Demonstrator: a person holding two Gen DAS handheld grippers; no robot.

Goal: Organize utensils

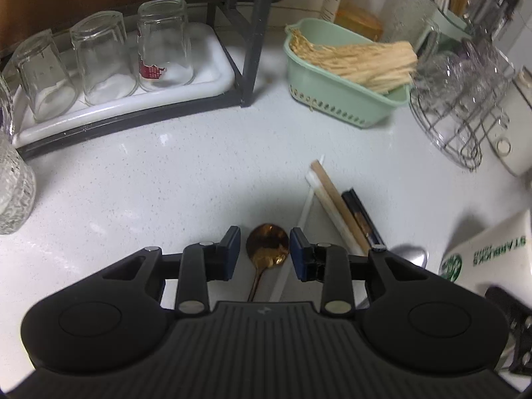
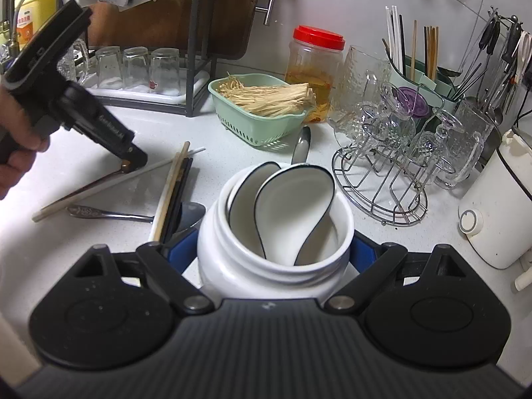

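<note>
On the speckled white desk (image 1: 166,173), my right claw (image 2: 271,249) grips a white ceramic jar (image 2: 232,266) holding two black-rimmed white soup spoons (image 2: 292,199). Beside it lie loose chopsticks (image 1: 335,206). My left claw (image 1: 265,249) hangs released, its pads either side of a small copper-coloured metal spoon (image 1: 267,244), not pressing it.

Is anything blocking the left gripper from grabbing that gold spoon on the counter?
Nothing visible does. The gold spoon lies bare on the counter, its bowl between the left gripper fingers. The white chopstick lies just beside it, outside the fingers.
</note>
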